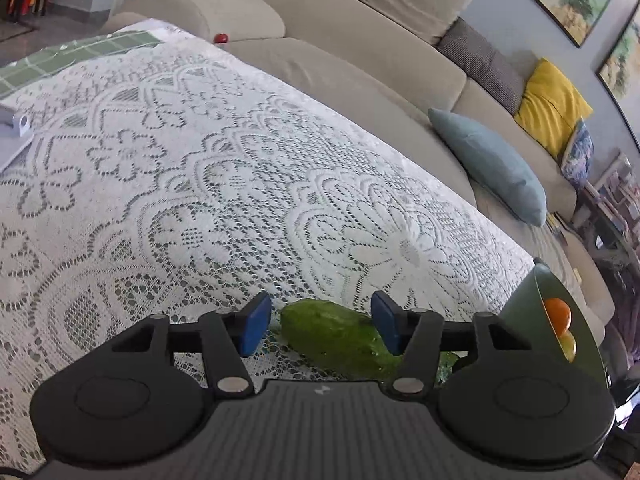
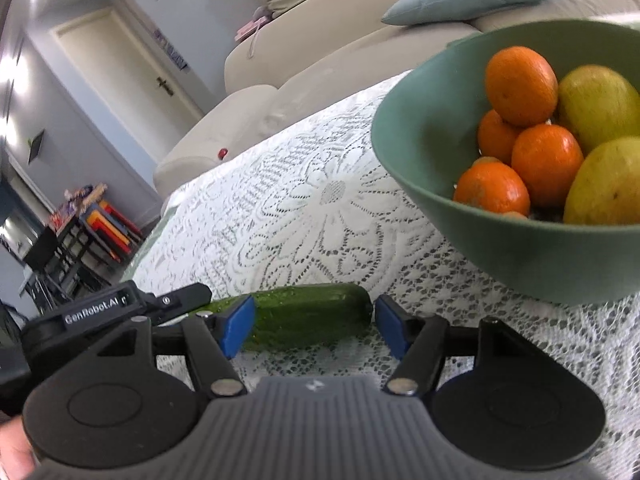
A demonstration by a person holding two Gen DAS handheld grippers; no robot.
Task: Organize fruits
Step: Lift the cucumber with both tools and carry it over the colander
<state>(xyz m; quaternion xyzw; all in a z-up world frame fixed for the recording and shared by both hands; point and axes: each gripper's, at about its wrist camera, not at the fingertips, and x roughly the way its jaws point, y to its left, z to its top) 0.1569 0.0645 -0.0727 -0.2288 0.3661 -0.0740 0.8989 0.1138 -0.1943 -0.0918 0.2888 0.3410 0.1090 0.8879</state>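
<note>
A green cucumber (image 1: pixel 332 336) (image 2: pixel 312 316) lies on the lace tablecloth (image 1: pixel 240 184). My left gripper (image 1: pixel 320 328) is open, its blue pads (image 1: pixel 256 328) on either side of one cucumber end, the left pad clearly apart from it. My right gripper (image 2: pixel 313 330) is open too, straddling the other end, with a small gap at the right pad. The left gripper's black body (image 2: pixel 120 304) shows at the left of the right wrist view. A green bowl (image 2: pixel 520 248) (image 1: pixel 560 292) to the right holds several oranges (image 2: pixel 520 84) and two yellow-green fruits (image 2: pixel 596 104).
A beige sofa (image 1: pixel 360 64) runs along the table's far edge, with a blue cushion (image 1: pixel 492 168) and a yellow one (image 1: pixel 552 108). A small red ball (image 1: pixel 221 38) sits by the far table corner. A white object (image 1: pixel 16 128) lies at the left edge.
</note>
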